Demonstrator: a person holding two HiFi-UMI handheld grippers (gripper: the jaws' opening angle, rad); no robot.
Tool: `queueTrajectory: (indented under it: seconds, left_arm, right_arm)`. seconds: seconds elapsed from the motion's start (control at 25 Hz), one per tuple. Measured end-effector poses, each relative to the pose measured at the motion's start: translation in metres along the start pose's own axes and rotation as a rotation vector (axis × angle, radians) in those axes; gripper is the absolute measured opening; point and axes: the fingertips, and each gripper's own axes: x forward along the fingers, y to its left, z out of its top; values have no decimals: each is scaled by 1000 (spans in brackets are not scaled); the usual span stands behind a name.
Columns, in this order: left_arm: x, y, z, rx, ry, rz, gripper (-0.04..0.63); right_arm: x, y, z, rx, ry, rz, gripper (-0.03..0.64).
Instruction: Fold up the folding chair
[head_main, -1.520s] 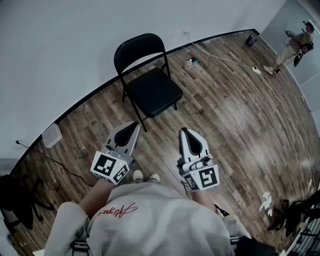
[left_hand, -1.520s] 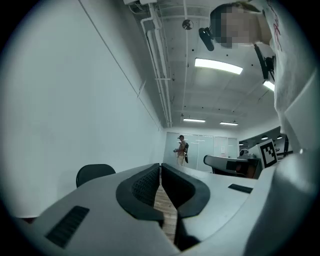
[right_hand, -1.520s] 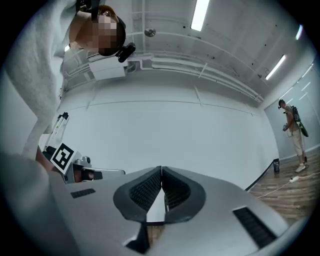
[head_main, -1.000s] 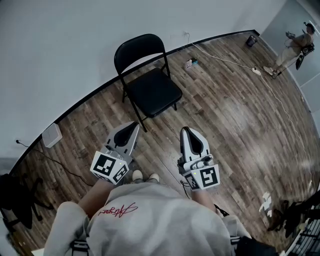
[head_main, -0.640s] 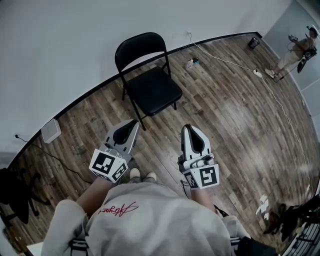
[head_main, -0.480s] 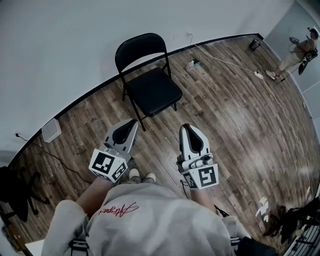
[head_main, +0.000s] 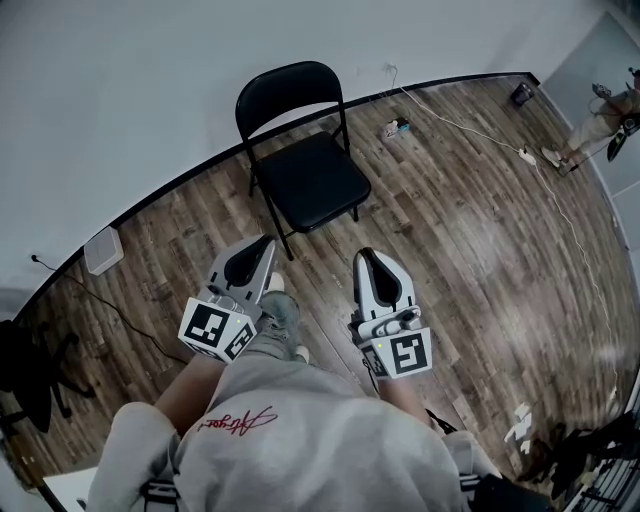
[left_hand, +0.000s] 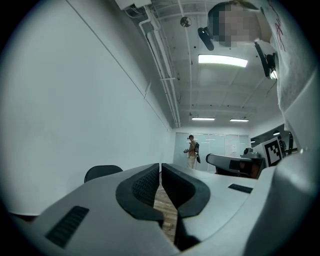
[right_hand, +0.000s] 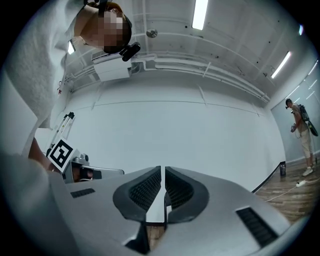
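Observation:
A black folding chair (head_main: 305, 160) stands unfolded on the wood floor, its back to the white wall. Both grippers are held level, short of the chair and well apart from it. My left gripper (head_main: 264, 243) is shut with nothing between its jaws. My right gripper (head_main: 364, 256) is shut and empty too. In the left gripper view the chair's backrest (left_hand: 101, 172) peeks over the left jaw, and the left gripper (left_hand: 160, 166) shows its pads together. In the right gripper view only the white wall lies beyond the shut right gripper (right_hand: 163, 170).
A white cable (head_main: 470, 128) with a power strip (head_main: 396, 128) runs along the floor right of the chair. A white box (head_main: 104, 249) sits by the wall at left. A person (head_main: 600, 120) stands at the far right. My shoe (head_main: 280, 306) steps out between the grippers.
The view has shifted a little nearer the chair. A foot has stepped forward between the grippers. Both grippers stay shut and hardly moved.

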Motion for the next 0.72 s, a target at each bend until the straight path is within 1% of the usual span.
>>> queueTrajectory:
  seconds: [0.16,0.28,0.36,0.48,0.56,0.6,0.64,0.68,0.72]
  left_arm:
    - [17,23,-5,2,6,14,25]
    - [41,49,-3,-19,-20,13,25]
    - [60,73,0,-37,-35,21,25]
    - [91,115,0,-51,-45,60,26]
    - [113,145,-3,-52,-42,94,28]
    - [124,158,-6,-54,-38,107,42]
    - [135,171,-11,-59,-29,115,90]
    - [145,184,-17,-65,-15,125,152]
    - [154,197,-25,-67,0,137,183]
  right_arm:
    - [23,-7,-8,-3,-4,4,20]
    - [50,-19,-17,34,1,10,20]
    - [78,-28,-26,50,11,4,20]
    - [122,-44,-40,51,28,-12,20]
    - [149,-60,-53,89,49,-29,20]
    - [161,-70,-62,133,57,-41,20]
    - [171,-80,-71,191,62,-54,20]
    - [179,-89,-80,252,65,-68,21]
    - [187,-98,-91,309,70,-82,30]
